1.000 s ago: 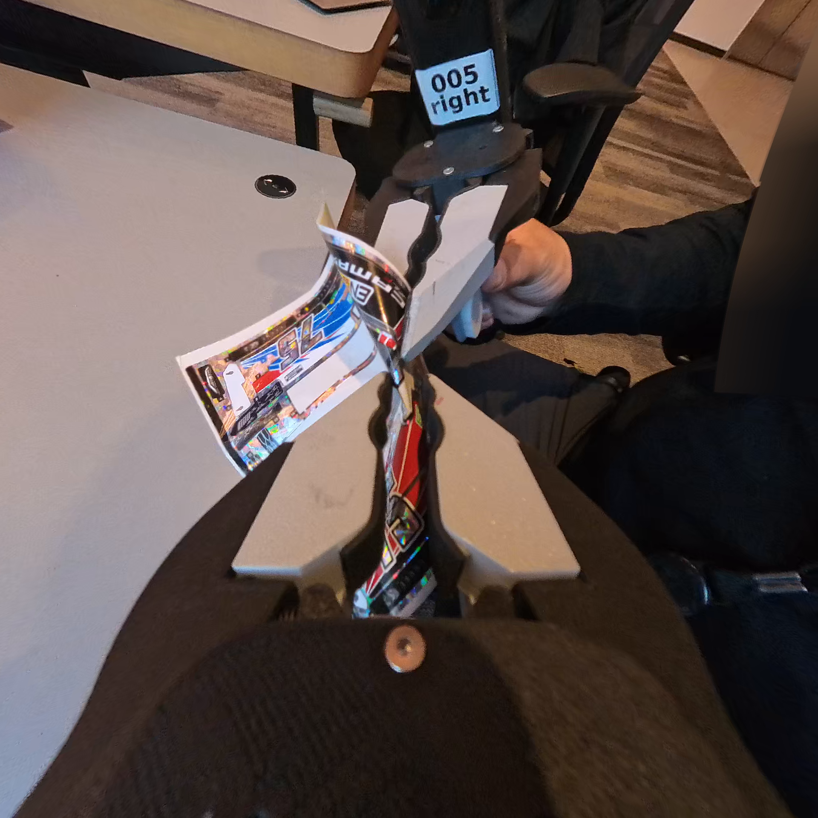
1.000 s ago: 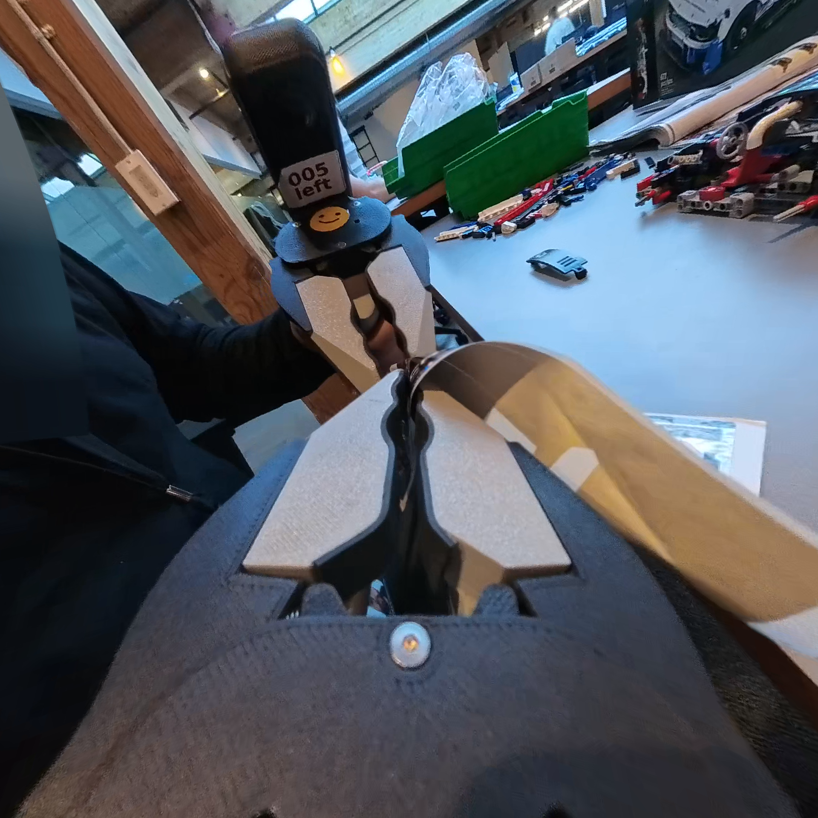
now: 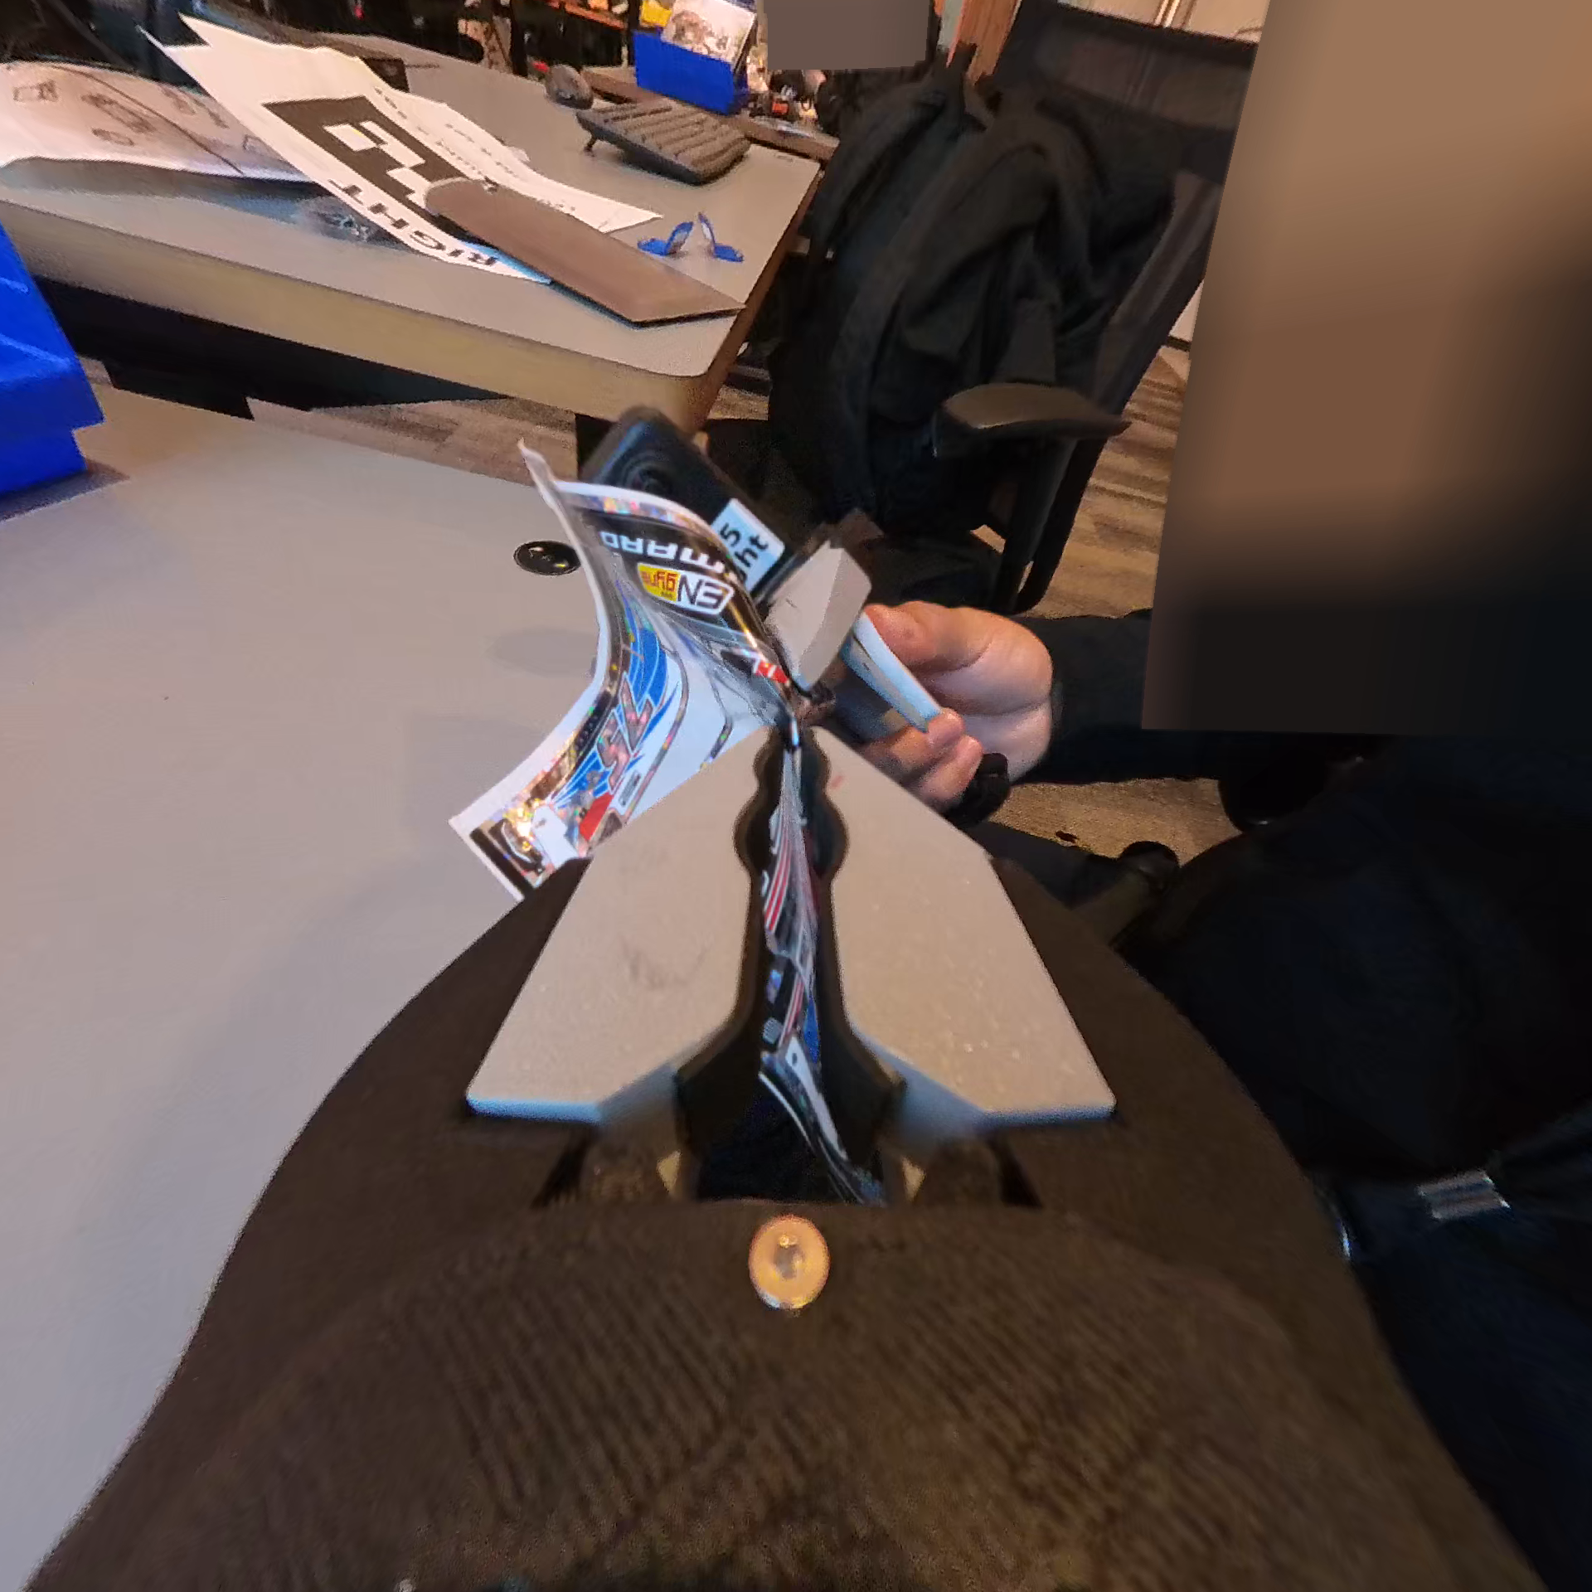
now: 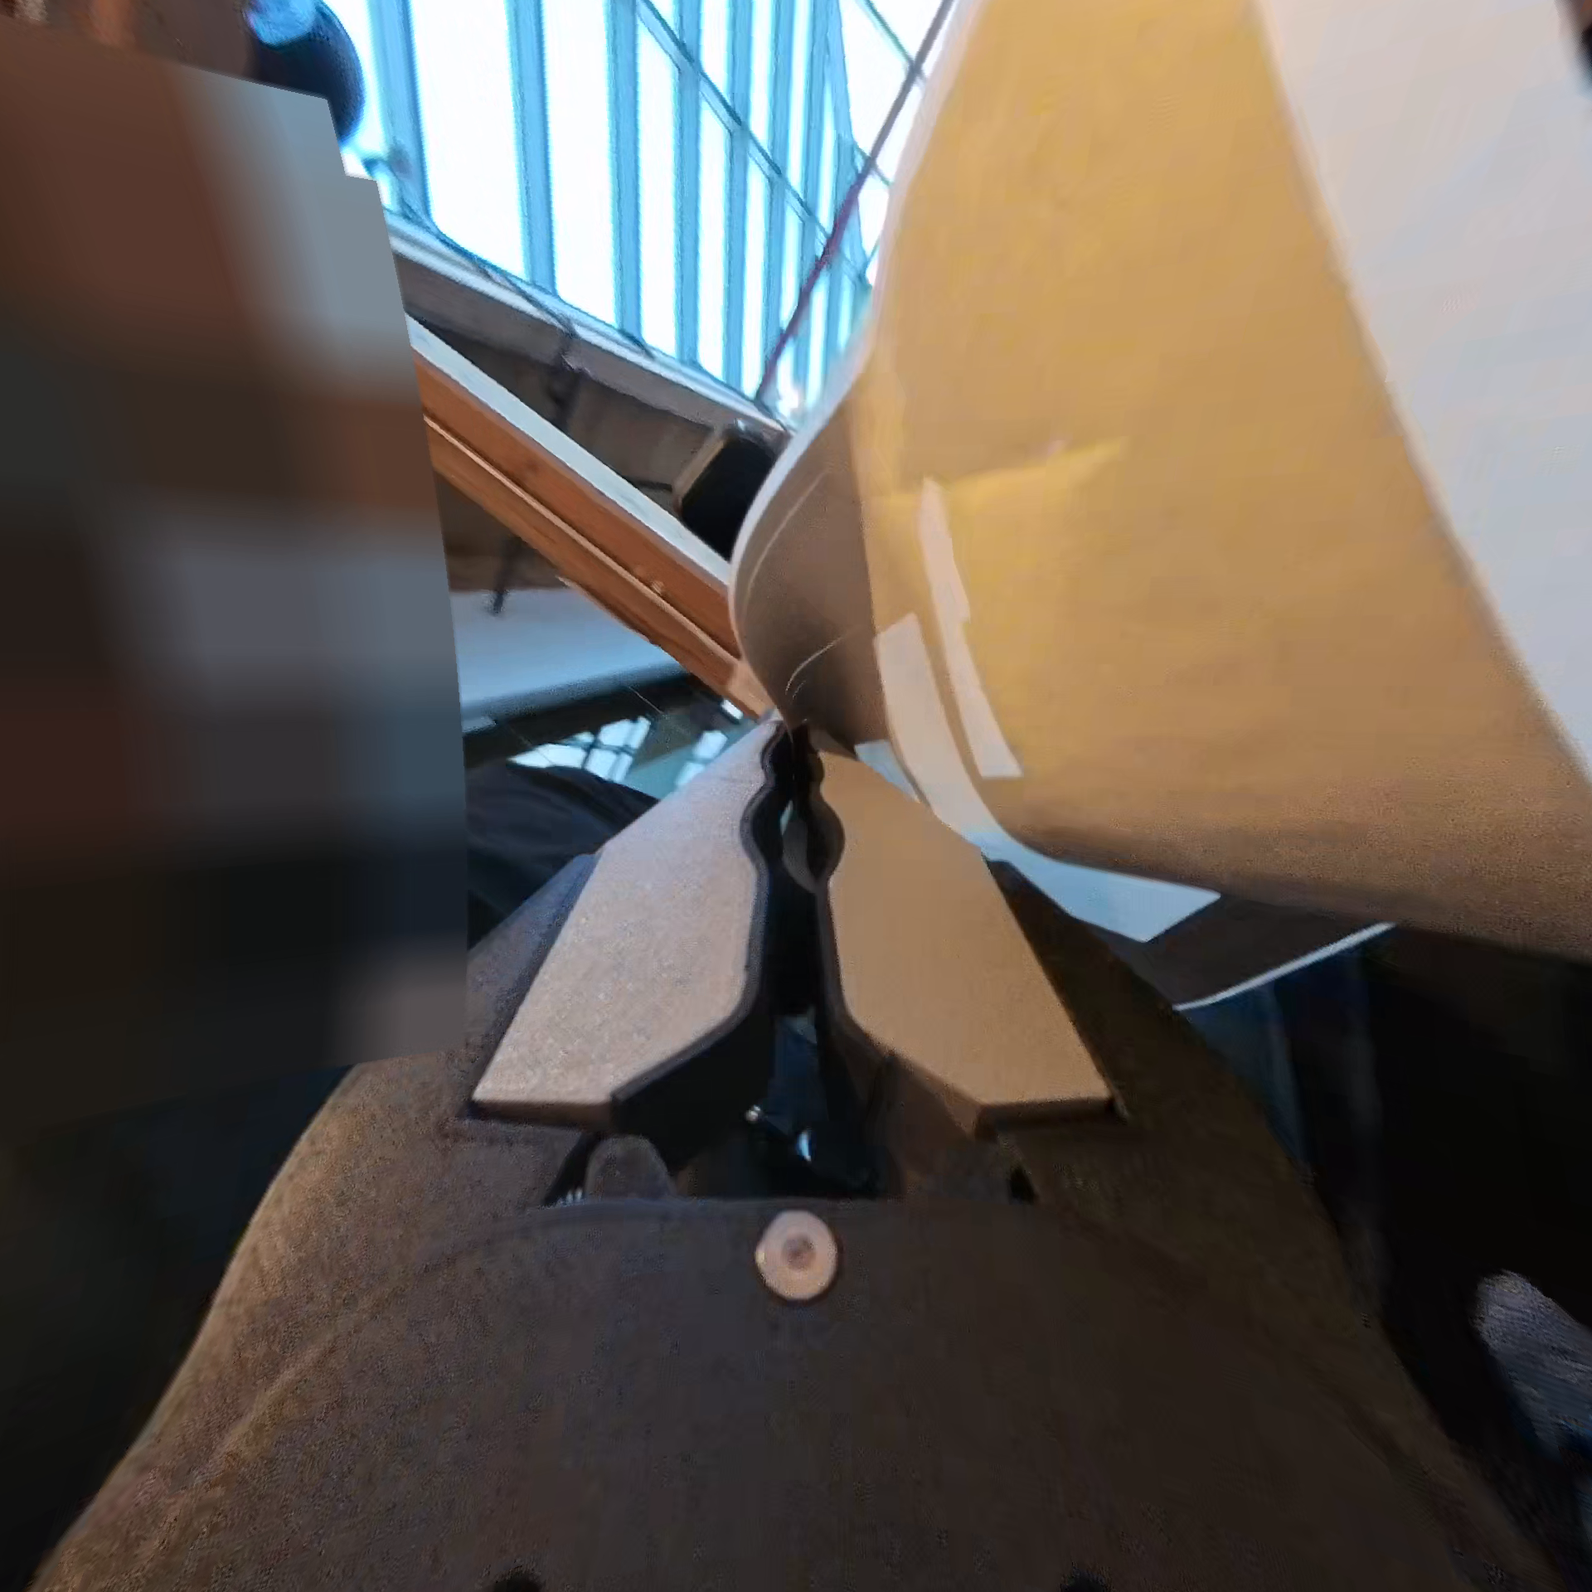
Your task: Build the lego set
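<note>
Left wrist view: the left gripper [image 3: 788,749] is clamped tight on a glossy sticker sheet [image 3: 637,689], which runs down between its fingers and curls out above the grey table [image 3: 258,689]. The right gripper [image 3: 797,680], held in a person's hand [image 3: 973,680], pinches the same sheet just beyond the left one's tips. On a second table [image 3: 534,336] behind lie papers and a keyboard [image 3: 668,138].

Right wrist view: the right gripper [image 4: 797,745] is closed at its tips on the sheet's edge; the sheet's pale backing [image 4: 1163,482] bows up to the right, against bright windows [image 4: 655,172].
</note>
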Tool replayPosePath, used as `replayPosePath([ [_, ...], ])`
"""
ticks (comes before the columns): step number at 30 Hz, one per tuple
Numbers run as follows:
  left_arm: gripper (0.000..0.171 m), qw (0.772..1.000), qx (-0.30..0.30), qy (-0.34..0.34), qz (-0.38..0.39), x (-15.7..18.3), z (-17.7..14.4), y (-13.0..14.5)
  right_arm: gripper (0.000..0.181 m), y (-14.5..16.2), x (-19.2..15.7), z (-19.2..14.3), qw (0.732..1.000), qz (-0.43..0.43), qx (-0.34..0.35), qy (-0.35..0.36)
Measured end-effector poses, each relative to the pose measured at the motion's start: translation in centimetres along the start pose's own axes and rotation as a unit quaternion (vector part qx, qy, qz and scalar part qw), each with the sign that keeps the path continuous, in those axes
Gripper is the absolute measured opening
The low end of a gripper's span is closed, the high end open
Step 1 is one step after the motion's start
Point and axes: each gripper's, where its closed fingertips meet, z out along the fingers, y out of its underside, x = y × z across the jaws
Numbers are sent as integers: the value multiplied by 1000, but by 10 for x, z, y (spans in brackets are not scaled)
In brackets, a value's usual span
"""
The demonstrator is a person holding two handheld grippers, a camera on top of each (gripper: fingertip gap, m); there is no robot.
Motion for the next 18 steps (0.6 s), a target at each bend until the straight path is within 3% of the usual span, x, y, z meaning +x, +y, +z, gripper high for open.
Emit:
replayPosePath([
  [2, 2, 1000, -16, -10, -3, -4, 1, 5, 0, 0, 6, -2, 1000, 3, 11, 8],
  [9, 7, 998, -38, -39, 35, -6, 0, 6, 0, 1, 10, -2, 975, -161, -64, 140],
  [18, 9, 984, -82, -119, 108, -15, -2, 6, 0, -2, 19, -9, 975, -139, -57, 167],
])
